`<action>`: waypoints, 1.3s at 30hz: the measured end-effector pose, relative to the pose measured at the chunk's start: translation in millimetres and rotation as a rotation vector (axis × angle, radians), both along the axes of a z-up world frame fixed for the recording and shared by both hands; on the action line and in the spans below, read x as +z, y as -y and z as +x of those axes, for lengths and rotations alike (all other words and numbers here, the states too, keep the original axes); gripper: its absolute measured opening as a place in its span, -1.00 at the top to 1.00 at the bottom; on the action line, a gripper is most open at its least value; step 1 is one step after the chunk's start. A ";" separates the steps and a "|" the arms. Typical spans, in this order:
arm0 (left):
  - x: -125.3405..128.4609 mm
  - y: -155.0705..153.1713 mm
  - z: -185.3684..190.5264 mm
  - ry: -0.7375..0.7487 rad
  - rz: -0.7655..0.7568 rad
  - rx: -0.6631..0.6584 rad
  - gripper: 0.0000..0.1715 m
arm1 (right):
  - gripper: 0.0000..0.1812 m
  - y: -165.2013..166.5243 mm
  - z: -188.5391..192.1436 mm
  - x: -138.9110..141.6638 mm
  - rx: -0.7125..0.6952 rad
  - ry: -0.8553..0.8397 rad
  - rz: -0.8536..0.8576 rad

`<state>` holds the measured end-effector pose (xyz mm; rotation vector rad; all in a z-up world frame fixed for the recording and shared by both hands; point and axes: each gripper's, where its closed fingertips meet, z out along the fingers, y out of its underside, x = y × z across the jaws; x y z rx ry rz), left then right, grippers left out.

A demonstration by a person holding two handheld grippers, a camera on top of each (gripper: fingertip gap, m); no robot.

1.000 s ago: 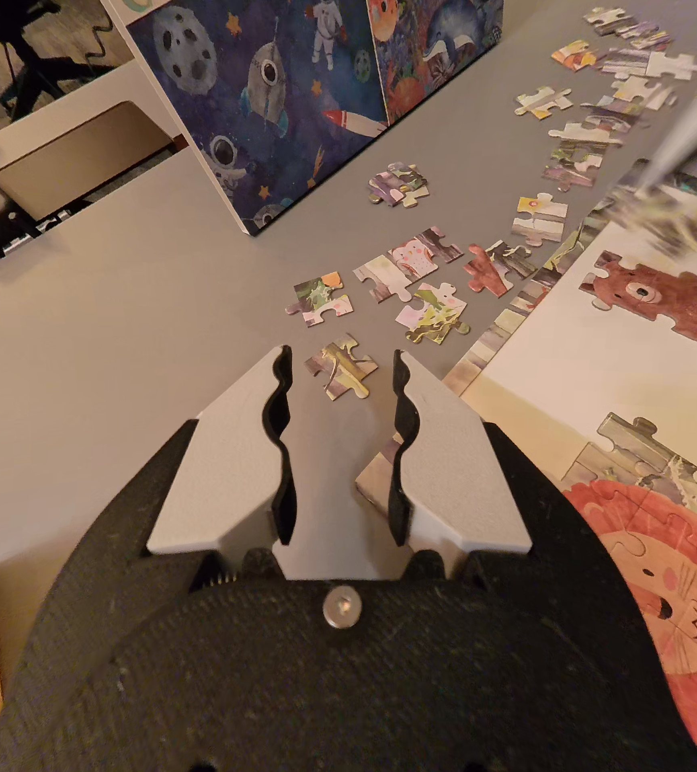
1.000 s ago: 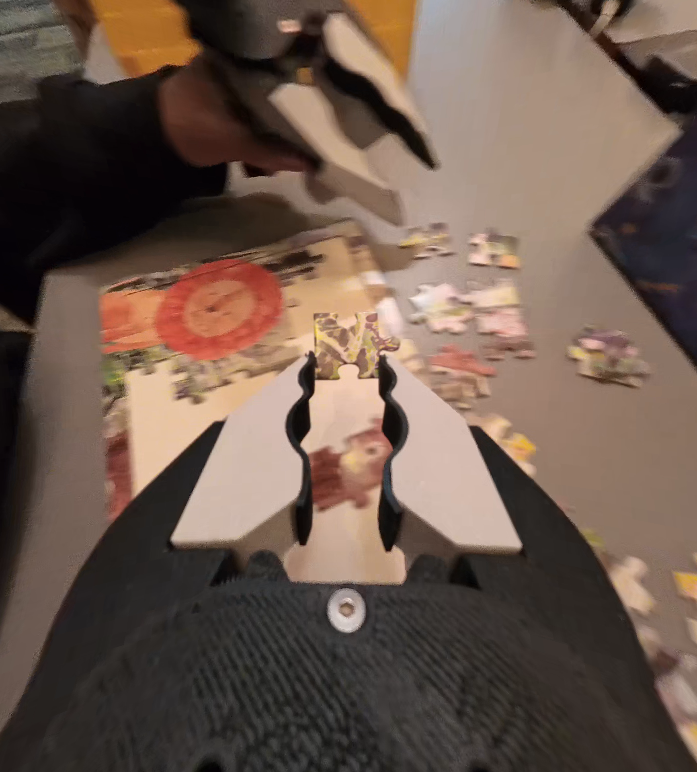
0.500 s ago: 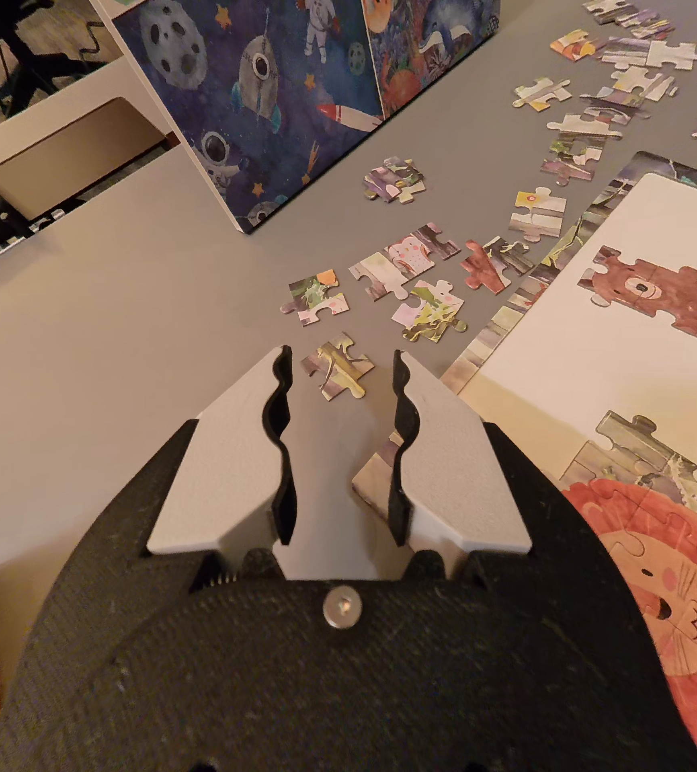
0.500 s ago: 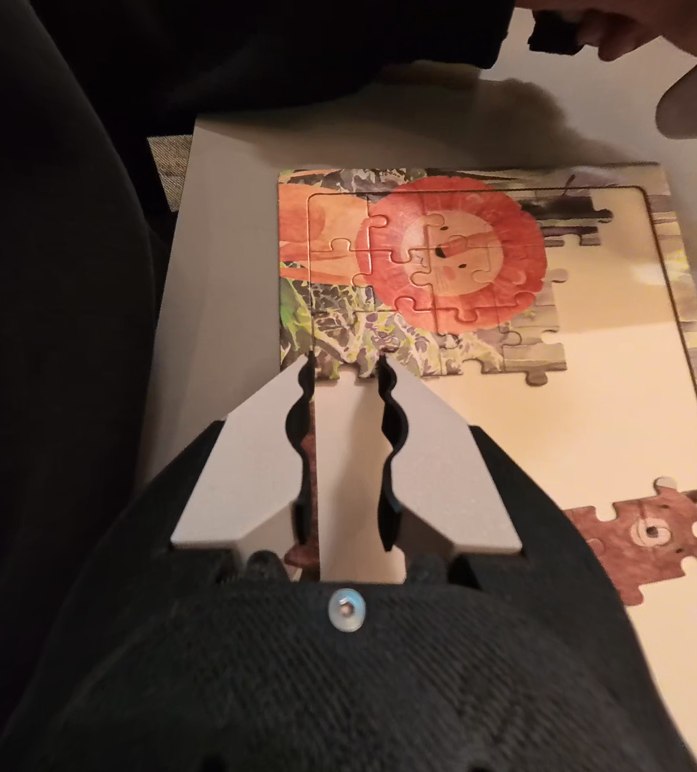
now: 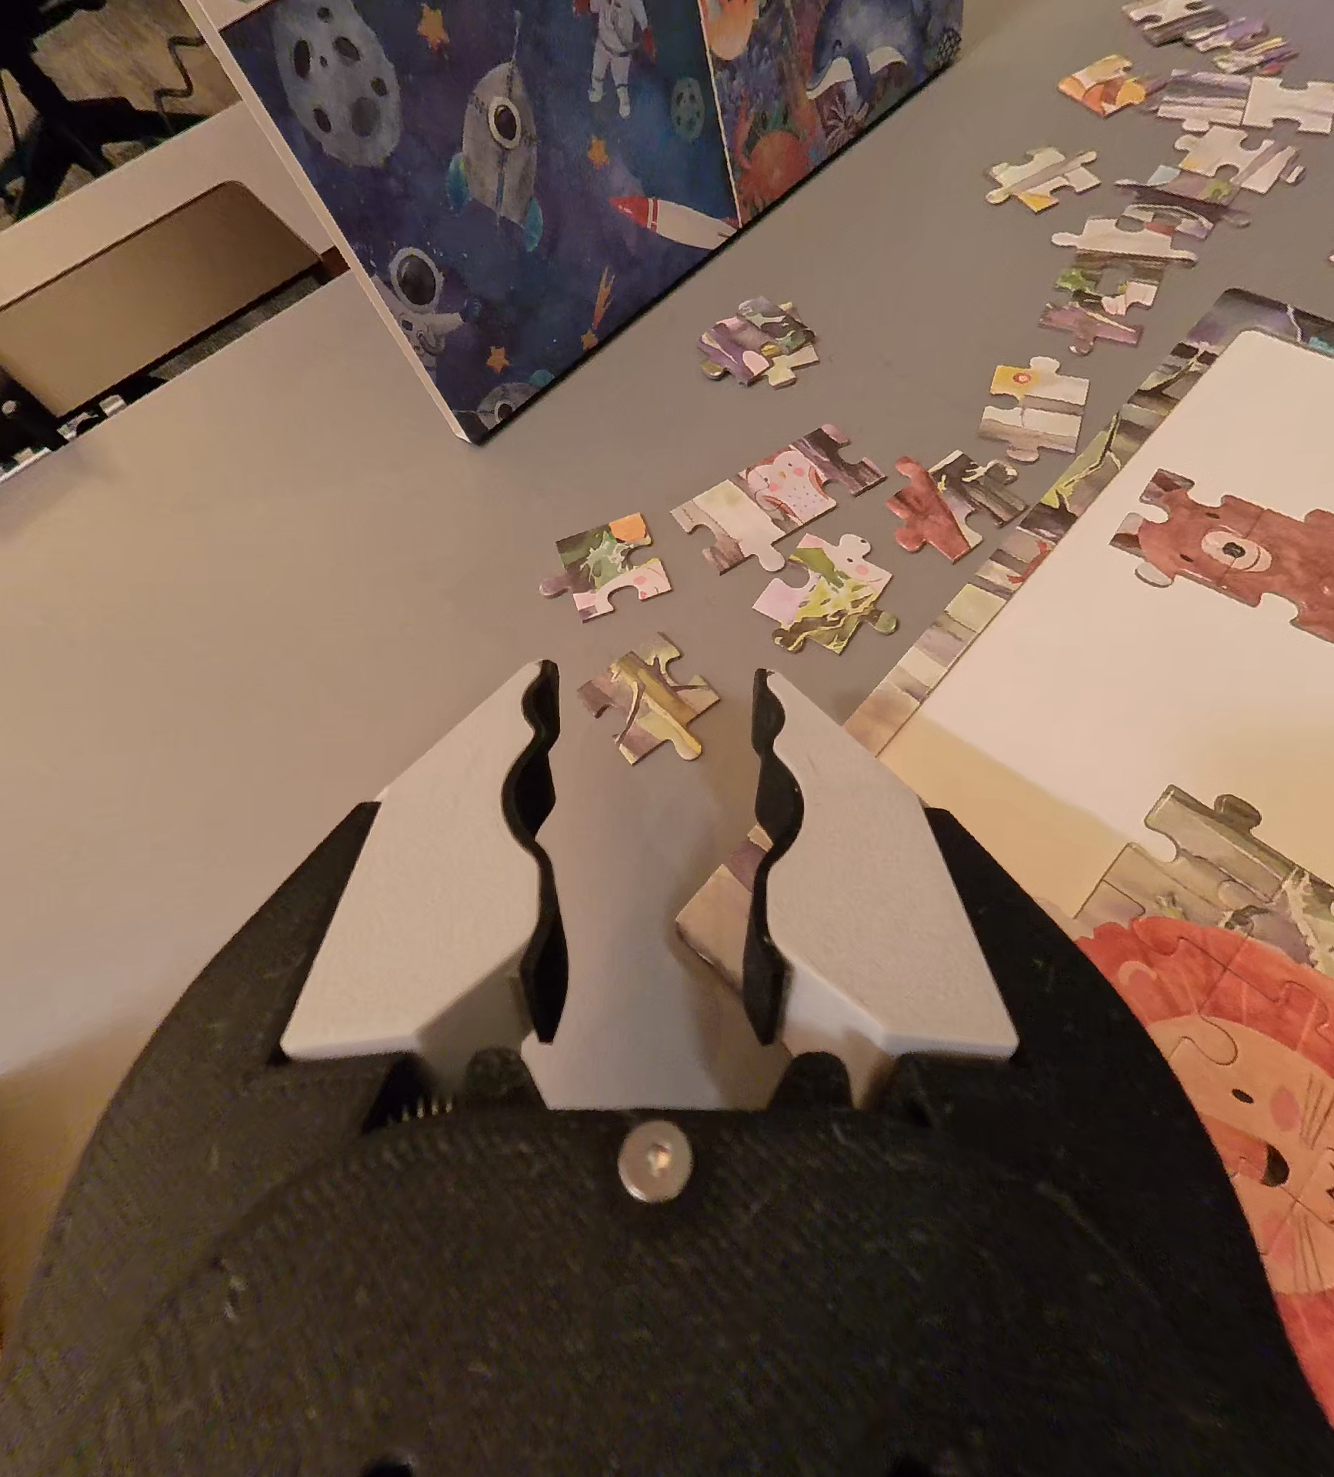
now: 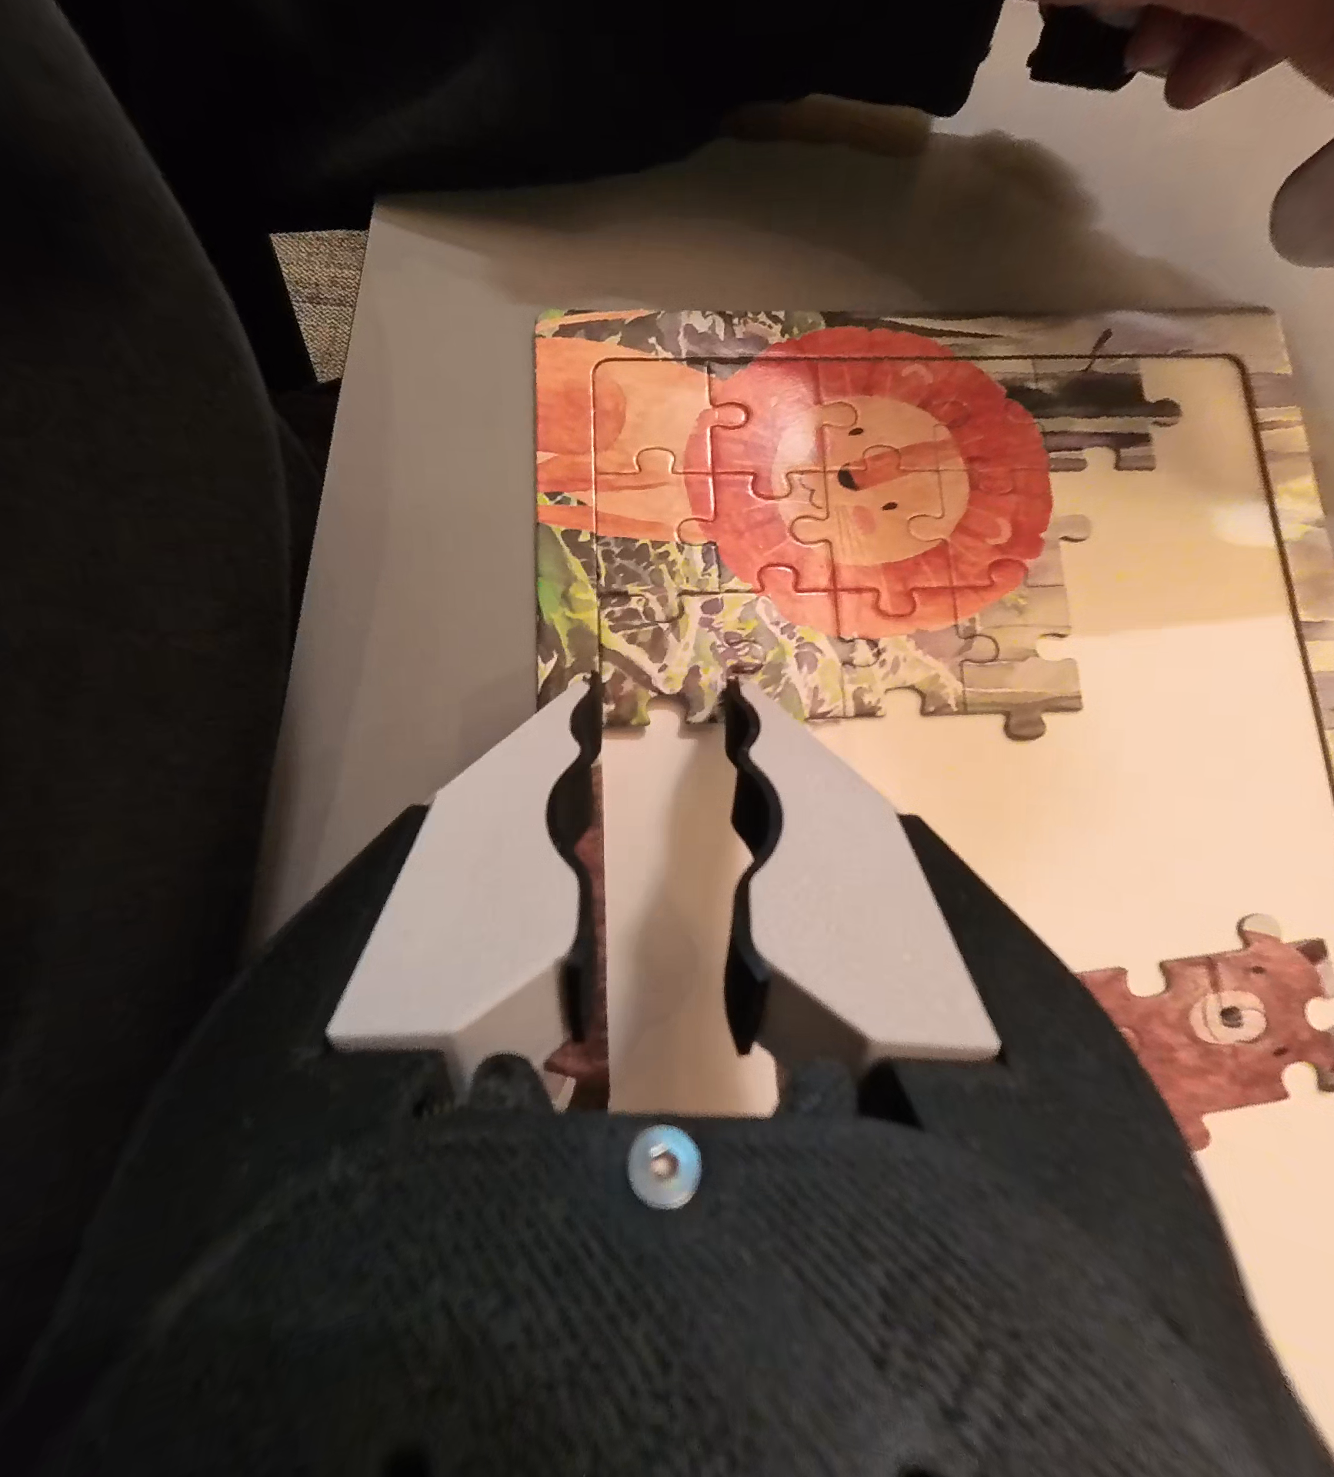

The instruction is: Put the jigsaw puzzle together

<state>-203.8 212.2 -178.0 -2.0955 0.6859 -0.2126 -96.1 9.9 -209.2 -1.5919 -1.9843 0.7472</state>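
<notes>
Orange-maned lion [image 6: 872, 487], brown bear [image 5: 1287, 571], grey table [image 5: 208, 623] — navy space-print box [image 5: 504, 184]

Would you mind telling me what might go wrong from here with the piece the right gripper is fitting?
The right gripper grips a foliage piece at the lion section's lower edge; misaligned tabs could lift its neighbours. The bear cluster lies loose nearby and might get nudged.

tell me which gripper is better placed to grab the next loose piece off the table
Left. The left gripper is open and empty, with a loose green and purple piece lying just ahead between its fingertips. The right gripper is over the puzzle board, its fingertips around a foliage piece at the assembled edge.
</notes>
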 end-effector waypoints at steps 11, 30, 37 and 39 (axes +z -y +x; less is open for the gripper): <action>-0.3 0.0 -0.2 -0.002 -0.001 0.000 0.45 | 0.68 -0.7 -0.4 0.1 0.007 -0.001 -0.007; -0.3 0.1 0.2 -0.002 -0.001 -0.002 0.45 | 0.68 3.9 -4.5 0.4 0.030 0.016 0.002; -0.3 0.1 0.3 -0.002 0.000 -0.002 0.45 | 0.70 4.6 -7.2 5.1 0.041 -0.003 0.013; -0.4 0.1 0.4 -0.001 -0.001 -0.002 0.45 | 0.75 5.2 -8.8 5.5 0.044 -0.011 0.000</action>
